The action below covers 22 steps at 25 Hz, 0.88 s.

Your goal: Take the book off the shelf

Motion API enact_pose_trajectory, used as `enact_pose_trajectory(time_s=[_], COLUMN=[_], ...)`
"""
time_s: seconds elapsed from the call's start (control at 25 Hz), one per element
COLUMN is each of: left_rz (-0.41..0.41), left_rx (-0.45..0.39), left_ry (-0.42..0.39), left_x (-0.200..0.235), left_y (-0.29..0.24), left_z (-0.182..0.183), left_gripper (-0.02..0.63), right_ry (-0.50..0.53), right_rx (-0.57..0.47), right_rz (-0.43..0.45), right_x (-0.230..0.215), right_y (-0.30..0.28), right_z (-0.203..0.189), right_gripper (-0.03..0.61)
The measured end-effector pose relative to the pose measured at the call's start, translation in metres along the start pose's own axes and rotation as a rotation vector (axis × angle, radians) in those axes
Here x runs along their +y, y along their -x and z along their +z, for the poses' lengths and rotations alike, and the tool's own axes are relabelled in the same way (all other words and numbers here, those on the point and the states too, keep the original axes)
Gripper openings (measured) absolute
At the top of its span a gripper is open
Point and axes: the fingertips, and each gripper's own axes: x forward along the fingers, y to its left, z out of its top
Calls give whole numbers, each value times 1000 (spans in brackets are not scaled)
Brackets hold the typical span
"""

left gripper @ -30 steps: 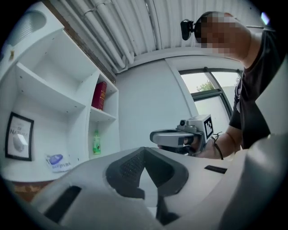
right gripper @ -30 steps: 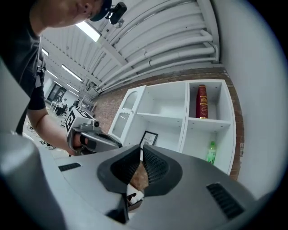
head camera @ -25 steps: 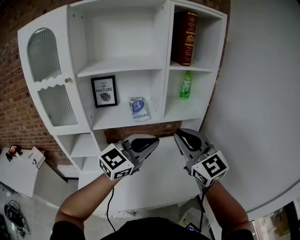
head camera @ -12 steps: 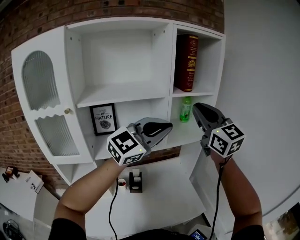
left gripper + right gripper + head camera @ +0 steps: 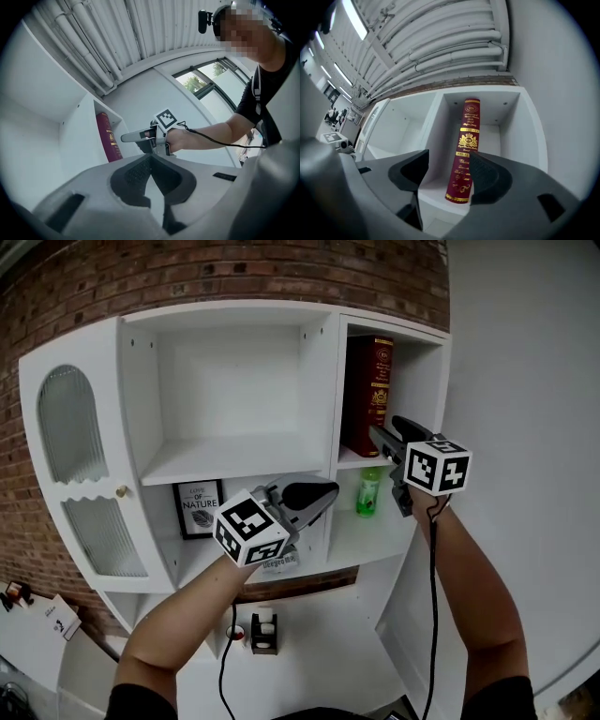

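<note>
A dark red book (image 5: 367, 395) with gold print stands upright, leaning slightly, in the top right compartment of the white shelf unit (image 5: 230, 457). My right gripper (image 5: 378, 435) is raised just in front of the book's lower part. Its jaws are opening. In the right gripper view the book (image 5: 464, 150) shows through the gap between the jaws, ahead of the right gripper (image 5: 447, 176), and the pads do not touch it. My left gripper (image 5: 326, 493) is shut and holds nothing, lower and to the left. The left gripper view shows the book (image 5: 108, 140) and the right gripper (image 5: 127, 137).
A green bottle (image 5: 368, 493) stands in the compartment under the book. A framed print (image 5: 198, 507) sits on the middle shelf. A ribbed glass door (image 5: 80, 474) closes the left side. A tape dispenser (image 5: 262, 634) is on the desk below. A white wall runs along the right.
Both grippers have risen toward the shelf. The right one moved up to the book's compartment and its jaws went from shut to apart. The left stayed shut.
</note>
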Motion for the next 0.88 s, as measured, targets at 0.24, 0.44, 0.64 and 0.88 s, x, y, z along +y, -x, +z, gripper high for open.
enact_pose_trajectory(time_s=[0.24,0.44,0.64,0.88], left_rz=[37,56,69,73], left_rx=[5,12,2,-2], left_ry=[-14,-22,-10,-11], left_x=[17,26,29,23], left_y=[-19,-27,-26,-14], left_z=[-4,-7,-1,4], left_gripper=[8,8,8,8], right_ry=[-100,-100,-100,-87], right_rx=[102,175,275,294], right_rz=[-10,10,34,6], right_x=[-43,-44,-40,-45], right_y=[-47,-78,-89,-84], right_z=[-12,-23,-42,-42], right_gripper=[313,328,324,249])
